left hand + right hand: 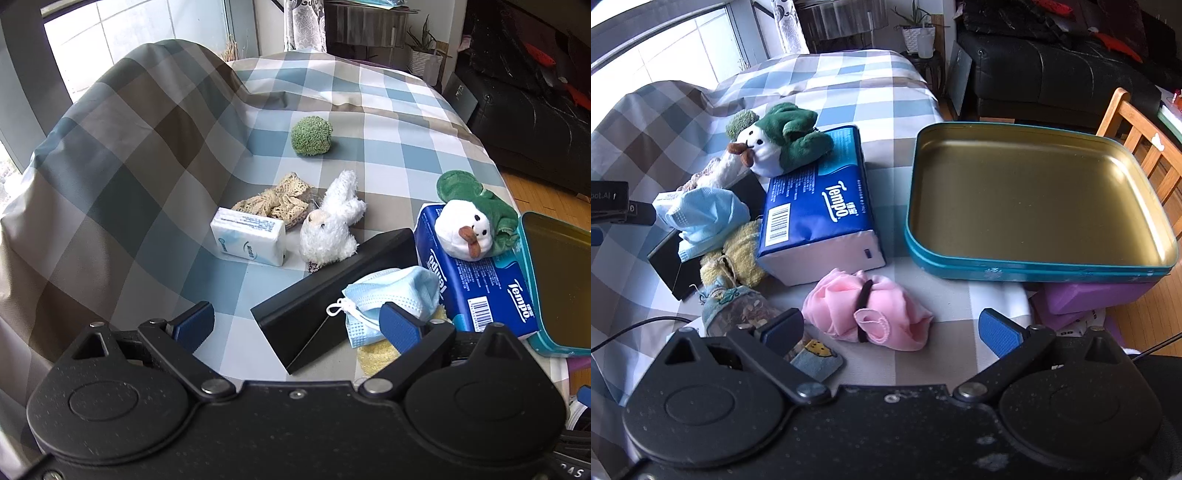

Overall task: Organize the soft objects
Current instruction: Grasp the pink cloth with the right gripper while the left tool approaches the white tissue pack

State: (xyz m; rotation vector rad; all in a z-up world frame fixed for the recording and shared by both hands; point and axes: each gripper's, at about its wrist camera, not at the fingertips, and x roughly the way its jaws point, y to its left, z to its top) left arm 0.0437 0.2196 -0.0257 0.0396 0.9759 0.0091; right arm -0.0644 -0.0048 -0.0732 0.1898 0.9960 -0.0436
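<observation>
Right gripper [890,326]: we see jaws wide, holding nothing, pink cloth [871,310] lying between them on the checked table [960,354]. Just past it, the tissue pack [820,210] with the snowman toy [783,140] on top; tin [1034,266] to its right, resting on a purple block [1089,295]. Left gripper [295,321]: jaws wide, empty, a black box [314,295] and mask [391,295] near its right finger. Beyond: white pack [249,236], white plush [332,221], lace [280,199], green ball [311,137].

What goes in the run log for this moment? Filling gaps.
left gripper: open, empty | right gripper: open, facing pink cloth | tin tray: empty
</observation>
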